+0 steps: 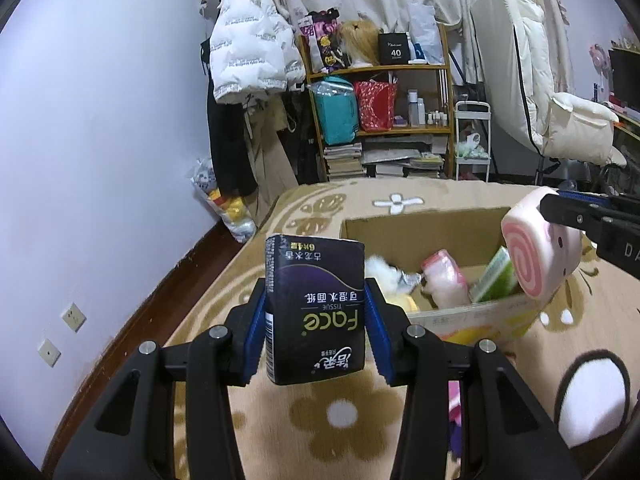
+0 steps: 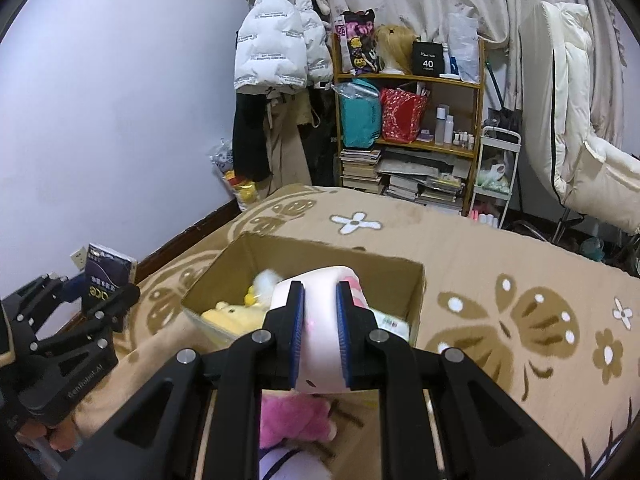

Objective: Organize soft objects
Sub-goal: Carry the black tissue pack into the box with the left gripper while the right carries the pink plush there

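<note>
Left gripper [image 1: 316, 312] is clamping the dark tissue pack [image 1: 315, 312]; right gripper [image 2: 318, 336] is squeezing the pink swirl plush [image 2: 320, 320], both hovering by the cardboard box [image 2: 416, 280]. Risk: squashy plush slipping, landing on the blanket [image 2: 500, 248].

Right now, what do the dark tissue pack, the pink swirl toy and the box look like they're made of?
Tissue pack: glossy printed plastic film, judging by its sheen.
Pink swirl toy: probably matte squishy foam; it bulges between the pads.
Box: plain brown cardboard, raw cut edges.
</note>
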